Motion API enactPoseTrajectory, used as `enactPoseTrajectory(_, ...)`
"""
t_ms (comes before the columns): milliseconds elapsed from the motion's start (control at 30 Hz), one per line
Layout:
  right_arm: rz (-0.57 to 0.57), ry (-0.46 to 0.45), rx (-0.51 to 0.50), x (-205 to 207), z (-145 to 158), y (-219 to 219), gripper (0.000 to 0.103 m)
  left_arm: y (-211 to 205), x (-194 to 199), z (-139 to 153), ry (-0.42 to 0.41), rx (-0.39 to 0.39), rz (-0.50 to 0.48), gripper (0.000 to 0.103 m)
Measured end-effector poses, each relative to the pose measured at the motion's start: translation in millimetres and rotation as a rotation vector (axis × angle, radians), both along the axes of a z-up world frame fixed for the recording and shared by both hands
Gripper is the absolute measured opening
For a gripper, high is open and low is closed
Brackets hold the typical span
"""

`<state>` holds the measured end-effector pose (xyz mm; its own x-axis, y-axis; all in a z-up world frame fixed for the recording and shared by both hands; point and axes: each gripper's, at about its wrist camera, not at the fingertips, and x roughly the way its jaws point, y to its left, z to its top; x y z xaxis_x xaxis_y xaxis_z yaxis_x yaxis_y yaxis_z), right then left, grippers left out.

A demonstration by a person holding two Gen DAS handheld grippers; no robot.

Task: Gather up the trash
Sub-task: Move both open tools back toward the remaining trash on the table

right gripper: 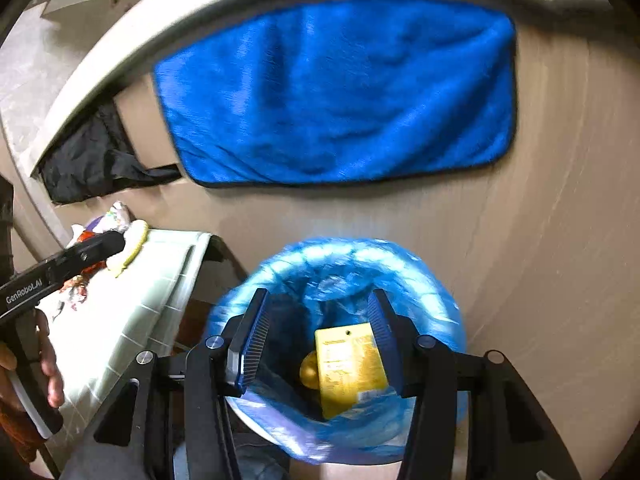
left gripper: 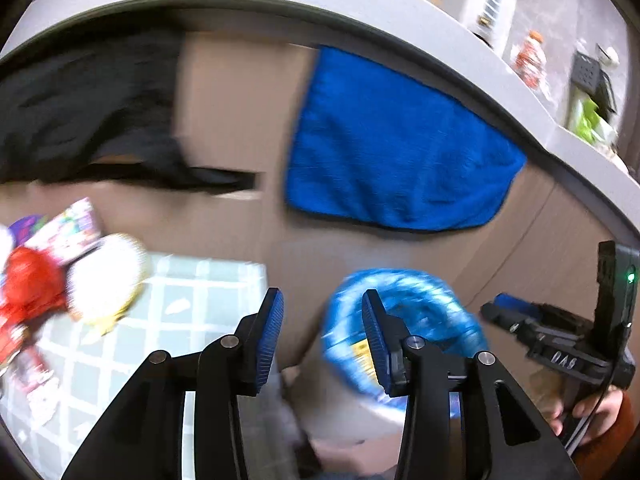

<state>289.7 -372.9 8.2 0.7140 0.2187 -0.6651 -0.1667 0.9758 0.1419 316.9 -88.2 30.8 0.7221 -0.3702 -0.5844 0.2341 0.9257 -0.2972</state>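
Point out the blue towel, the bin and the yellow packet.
blue towel (right gripper: pixel 336 92), right wrist view, middle of the cloth.
bin (right gripper: pixel 440 280), right wrist view, blue-lined rim.
yellow packet (right gripper: pixel 352 368), right wrist view, its printed face.

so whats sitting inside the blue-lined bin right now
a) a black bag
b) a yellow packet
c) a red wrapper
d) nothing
b: in the right wrist view a yellow packet lies inside the blue-lined bin, seen between the open jaws of the right gripper.

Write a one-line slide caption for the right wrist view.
Open right gripper above the blue-lined trash bin, a yellow package inside it, below a hanging blue towel.
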Motion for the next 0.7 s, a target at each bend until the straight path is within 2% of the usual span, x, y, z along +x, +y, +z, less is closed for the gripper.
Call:
enactPoseTrajectory(133,0.082,-0.019,0.043,-3,12,41,0.048,66,-29,-2,0.011,0.042,0.124,0.042)
enactPoseTrajectory(267,0.208,-0.022,0.072,-1,23,108,0.049,141,-54,-8,0.009,0.094,0.264,0.042)
enactPoseTrajectory(333,0.267,-0.011,0.067,0,25,150,0.054,179,-66,-10,0.002,0.107,0.334,0.042)
enactPoseTrajectory(400,0.316,0.001,0.040,-1,22,186,0.056,215,-78,-14,-0.005,0.117,0.391,0.042)
enactPoseTrajectory(533,0.423,0.016,-0.094,-10,5,268,0.056,287,-107,-26,0.003,0.113,0.503,0.042)
enactPoseTrajectory(633,0.502,0.024,-0.188,-20,-12,329,0.056,324,-128,-35,0.015,0.119,0.543,0.042)
enactPoseTrajectory(700,0.545,0.029,-0.185,-25,-19,355,0.056,348,-144,-41,0.028,0.124,0.566,0.042)
